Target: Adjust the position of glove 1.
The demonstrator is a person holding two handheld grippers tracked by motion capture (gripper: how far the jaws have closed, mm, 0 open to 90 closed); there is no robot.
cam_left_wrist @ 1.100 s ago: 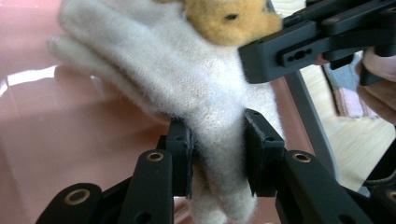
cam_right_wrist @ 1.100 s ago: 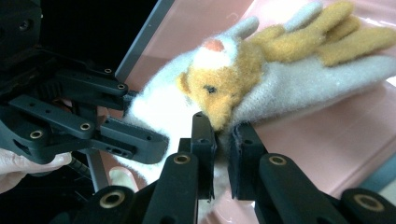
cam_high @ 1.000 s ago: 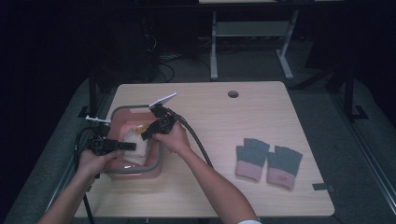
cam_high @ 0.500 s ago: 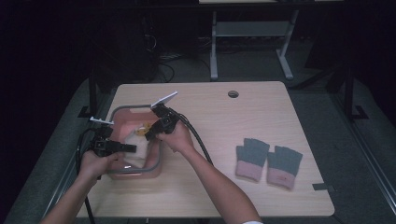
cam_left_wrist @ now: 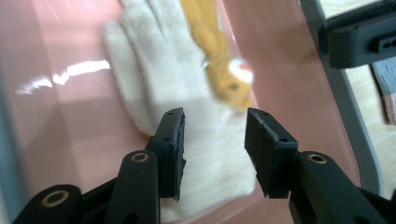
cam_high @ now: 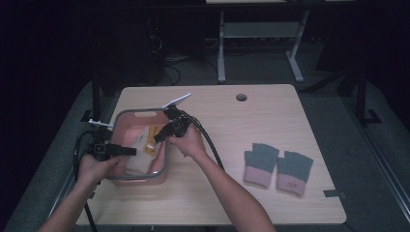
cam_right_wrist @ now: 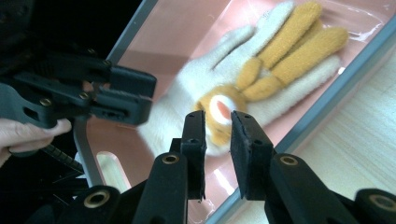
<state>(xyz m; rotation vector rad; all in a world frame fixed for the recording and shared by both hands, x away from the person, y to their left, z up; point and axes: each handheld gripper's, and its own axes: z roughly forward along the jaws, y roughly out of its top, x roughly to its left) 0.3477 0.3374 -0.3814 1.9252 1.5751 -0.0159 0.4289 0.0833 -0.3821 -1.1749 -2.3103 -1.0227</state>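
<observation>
A pink basket with a grey rim stands at the table's left. A cream glove lies flat in it, with a yellow glove on top. My left gripper hovers over the cream glove's cuff end. Its jaws have just been opening and stand apart, with the glove below them, not pinched. My right gripper points at the yellow glove's cuff. Its jaws have opened a little, leaving a narrow gap with nothing pressed in it. From above, the left gripper and right gripper reach in from opposite sides.
Two grey fingerless gloves with pink cuffs lie side by side at the right of the wooden table. A cable hole sits near the far edge. Black cables trail from both grippers.
</observation>
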